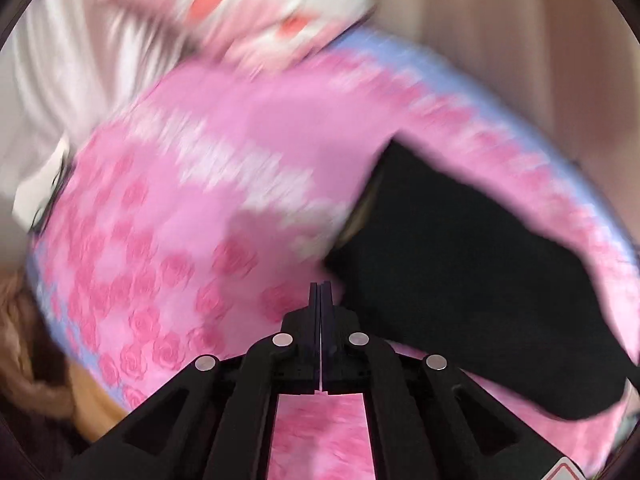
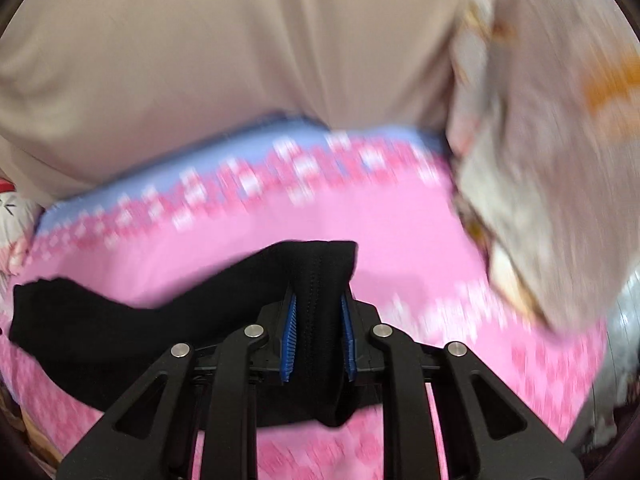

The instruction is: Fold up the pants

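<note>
The black pants (image 1: 460,272) lie on a pink bedspread (image 1: 192,184), filling the right side of the left wrist view. My left gripper (image 1: 321,292) is shut with nothing between its fingers, just left of the pants' near edge. In the right wrist view my right gripper (image 2: 318,304) is shut on a bunched fold of the black pants (image 2: 120,320), which trail off to the left over the pink bedspread (image 2: 400,232). Both views are motion-blurred.
A pink and white pillow (image 1: 256,8) and white bedding (image 1: 52,92) lie beyond the bedspread. A beige curtain or wall (image 2: 200,60) stands behind the bed. A patterned grey cloth (image 2: 552,160) hangs at the right.
</note>
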Action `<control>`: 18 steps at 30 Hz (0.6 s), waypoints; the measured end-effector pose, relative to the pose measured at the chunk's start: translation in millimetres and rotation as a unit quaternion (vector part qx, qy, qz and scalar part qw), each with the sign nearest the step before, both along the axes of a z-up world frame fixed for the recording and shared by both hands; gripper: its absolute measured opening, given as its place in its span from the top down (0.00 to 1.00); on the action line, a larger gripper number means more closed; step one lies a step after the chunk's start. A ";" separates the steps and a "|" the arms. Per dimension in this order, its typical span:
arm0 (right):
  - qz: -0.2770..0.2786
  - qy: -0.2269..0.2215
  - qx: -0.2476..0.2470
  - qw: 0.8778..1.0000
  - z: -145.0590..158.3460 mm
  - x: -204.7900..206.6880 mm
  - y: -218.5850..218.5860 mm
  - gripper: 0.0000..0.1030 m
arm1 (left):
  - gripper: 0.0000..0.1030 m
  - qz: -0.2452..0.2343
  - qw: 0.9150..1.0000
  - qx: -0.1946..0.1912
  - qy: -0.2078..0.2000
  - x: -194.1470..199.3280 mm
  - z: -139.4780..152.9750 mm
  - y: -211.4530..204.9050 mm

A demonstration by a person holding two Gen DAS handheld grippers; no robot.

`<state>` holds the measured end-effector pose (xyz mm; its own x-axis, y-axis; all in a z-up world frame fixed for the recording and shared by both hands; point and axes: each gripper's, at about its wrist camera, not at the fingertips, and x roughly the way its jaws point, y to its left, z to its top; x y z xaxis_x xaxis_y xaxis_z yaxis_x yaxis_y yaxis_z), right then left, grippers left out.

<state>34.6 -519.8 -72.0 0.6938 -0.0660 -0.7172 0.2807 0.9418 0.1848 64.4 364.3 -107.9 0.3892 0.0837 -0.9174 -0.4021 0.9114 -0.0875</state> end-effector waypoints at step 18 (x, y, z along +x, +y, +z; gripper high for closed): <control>0.062 0.040 -0.121 0.990 -1.0 -27.4 -0.5 0.54 | 0.96 -0.128 0.986 0.083 -0.070 36.3 72.4 -148.0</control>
